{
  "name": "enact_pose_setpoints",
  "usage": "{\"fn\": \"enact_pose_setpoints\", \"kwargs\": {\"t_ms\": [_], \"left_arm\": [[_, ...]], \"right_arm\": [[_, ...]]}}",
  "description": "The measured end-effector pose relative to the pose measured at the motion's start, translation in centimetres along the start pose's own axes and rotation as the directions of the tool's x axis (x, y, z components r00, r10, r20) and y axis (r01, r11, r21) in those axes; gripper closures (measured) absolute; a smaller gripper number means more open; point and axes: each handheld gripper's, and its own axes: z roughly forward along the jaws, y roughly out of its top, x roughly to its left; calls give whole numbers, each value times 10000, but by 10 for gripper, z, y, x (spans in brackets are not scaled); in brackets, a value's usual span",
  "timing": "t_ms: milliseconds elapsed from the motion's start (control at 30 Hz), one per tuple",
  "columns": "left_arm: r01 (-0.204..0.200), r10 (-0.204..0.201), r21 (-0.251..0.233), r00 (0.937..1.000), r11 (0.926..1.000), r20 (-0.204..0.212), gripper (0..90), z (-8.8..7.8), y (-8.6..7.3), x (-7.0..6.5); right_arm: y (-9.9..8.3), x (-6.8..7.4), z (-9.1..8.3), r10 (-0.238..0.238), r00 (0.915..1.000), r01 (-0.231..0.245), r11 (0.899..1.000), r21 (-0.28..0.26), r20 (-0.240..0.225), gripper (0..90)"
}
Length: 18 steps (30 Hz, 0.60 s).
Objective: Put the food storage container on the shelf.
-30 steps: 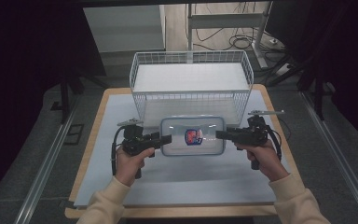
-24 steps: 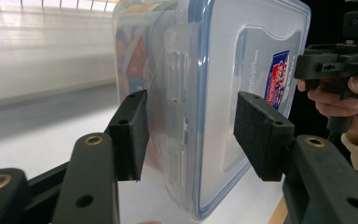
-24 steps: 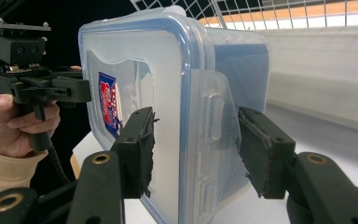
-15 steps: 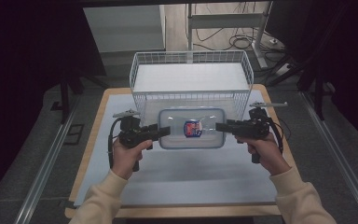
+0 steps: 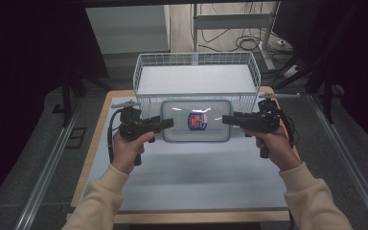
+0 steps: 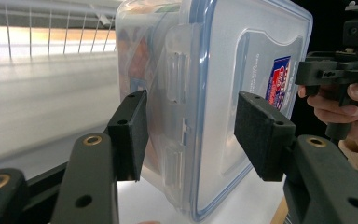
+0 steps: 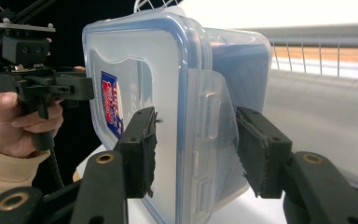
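Left tool [image 5: 165, 123] and right tool [image 5: 230, 120] each clamped on clear lidded container [image 5: 196, 136], contents blurred, label [image 5: 197, 120] unreadable

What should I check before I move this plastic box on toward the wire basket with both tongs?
1. Left tongs at the box's left end: ok in the high view.
2. Left grip closed on the container: cannot tell; in the left gripper view one pad touches its underside, the other stands off the lid.
3. Right tongs at the right end: ok.
4. Right grip closed: cannot tell; in the right gripper view the pads straddle the side latch without clearly pressing it.
5. Lid on the box: ok.
6. Room in the wire basket: ok, its floor shows bare.
7. Box clear of the basket's near wall: cannot tell, the two overlap from above.
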Motion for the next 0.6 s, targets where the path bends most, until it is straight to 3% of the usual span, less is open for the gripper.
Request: {"fn": "enact_pose_setpoints", "kwargs": {"t_ms": [267, 600], "left_arm": [[-177, 176, -88, 9998, 9998, -42, 459, -3, 19, -3], [-396, 392, -348, 9991, 9986, -137, 459, -5, 56, -6]], "right_arm": [[16, 4, -3, -139, 9999, 140, 9997, -198, 37, 497], [50, 5, -4, -148, 9999, 149, 9989, -452, 7, 496]]}}
